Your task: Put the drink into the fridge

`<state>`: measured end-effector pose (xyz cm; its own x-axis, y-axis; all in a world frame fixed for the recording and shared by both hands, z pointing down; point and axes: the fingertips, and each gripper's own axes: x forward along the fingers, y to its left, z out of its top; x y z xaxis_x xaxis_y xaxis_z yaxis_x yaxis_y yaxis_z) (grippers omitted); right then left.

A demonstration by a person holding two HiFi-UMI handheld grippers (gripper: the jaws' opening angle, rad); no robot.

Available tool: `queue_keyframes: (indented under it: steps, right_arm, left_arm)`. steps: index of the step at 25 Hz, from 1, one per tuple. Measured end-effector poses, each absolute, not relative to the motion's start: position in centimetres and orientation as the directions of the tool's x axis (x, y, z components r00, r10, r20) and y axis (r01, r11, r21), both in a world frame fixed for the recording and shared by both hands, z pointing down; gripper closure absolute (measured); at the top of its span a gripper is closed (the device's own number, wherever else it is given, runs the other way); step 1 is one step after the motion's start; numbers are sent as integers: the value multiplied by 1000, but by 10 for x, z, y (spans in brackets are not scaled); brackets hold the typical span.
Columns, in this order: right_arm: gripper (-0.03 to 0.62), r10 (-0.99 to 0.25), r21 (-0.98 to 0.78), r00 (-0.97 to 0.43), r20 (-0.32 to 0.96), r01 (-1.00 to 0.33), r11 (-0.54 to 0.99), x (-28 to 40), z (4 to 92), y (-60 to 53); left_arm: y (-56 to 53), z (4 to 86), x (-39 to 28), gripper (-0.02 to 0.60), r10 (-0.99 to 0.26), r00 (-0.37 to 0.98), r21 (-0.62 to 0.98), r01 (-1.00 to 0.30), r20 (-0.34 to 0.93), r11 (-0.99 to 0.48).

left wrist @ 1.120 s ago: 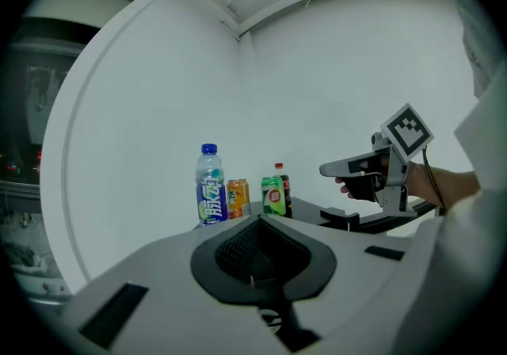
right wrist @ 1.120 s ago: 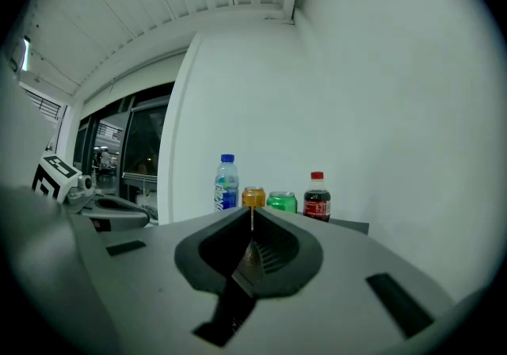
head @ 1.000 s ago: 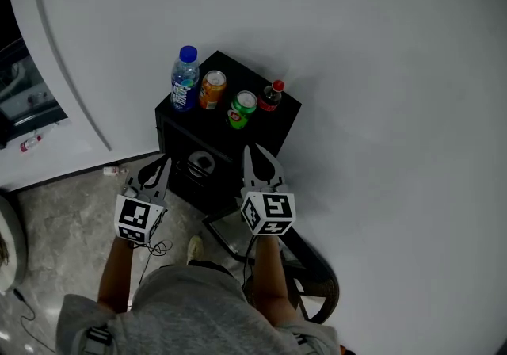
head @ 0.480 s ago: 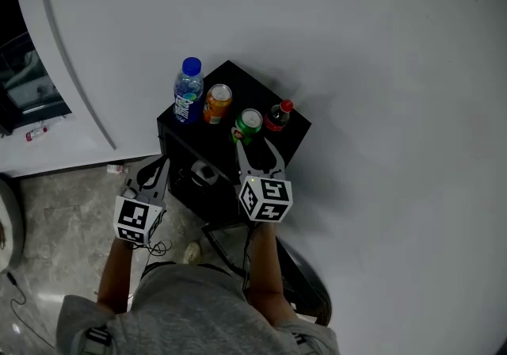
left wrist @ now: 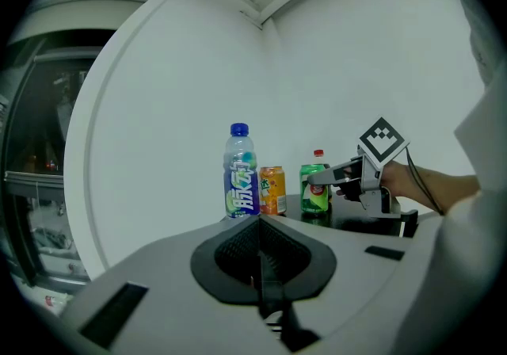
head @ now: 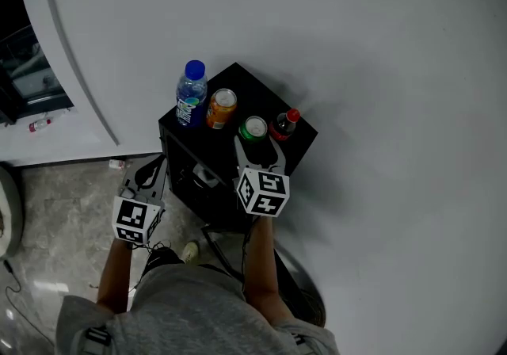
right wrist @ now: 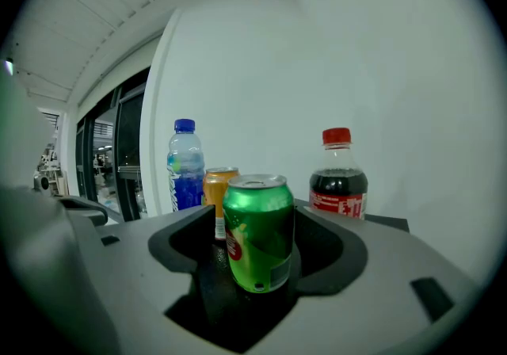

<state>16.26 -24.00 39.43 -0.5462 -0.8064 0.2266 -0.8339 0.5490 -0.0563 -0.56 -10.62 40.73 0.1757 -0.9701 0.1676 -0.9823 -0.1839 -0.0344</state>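
Observation:
Four drinks stand in a row on a low black cabinet (head: 239, 81): a blue-capped bottle (head: 191, 93), an orange can (head: 222, 107), a green can (head: 253, 128) and a red-capped cola bottle (head: 283, 125). My right gripper (head: 259, 146) is level with the cabinet top. Its jaws have just been opening and now stand wide on either side of the green can (right wrist: 257, 233) without pressing it. My left gripper (head: 150, 175) hangs lower, left of the cabinet front, with its jaws together and nothing in them. From the left gripper view, the right gripper (left wrist: 317, 178) reaches the green can (left wrist: 314, 191).
A curved white wall (head: 333, 20) rises behind the cabinet. A dark glass-fronted unit (head: 24, 76) stands at far left. A black chair base (head: 297, 298) lies on the stone floor (head: 55, 234) by the person's feet.
My right gripper has gone forward to the green can and its jaws have spread from shut to wide. The left gripper has shifted a little forward.

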Motion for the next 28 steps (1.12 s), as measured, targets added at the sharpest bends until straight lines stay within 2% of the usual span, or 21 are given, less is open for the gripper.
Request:
queue_keyframes:
  steps: [15, 28]
  right_arm:
    - [281, -812, -23, -541, 219, -835, 549, 156, 394, -255]
    - [275, -839, -33, -496, 224, -864, 502, 159, 394, -255]
  left_arm:
    - [-116, 417, -19, 577, -967, 171, -26, -984, 189, -178]
    - [-124, 413, -31, 577, -950, 257, -3, -965, 179, -262]
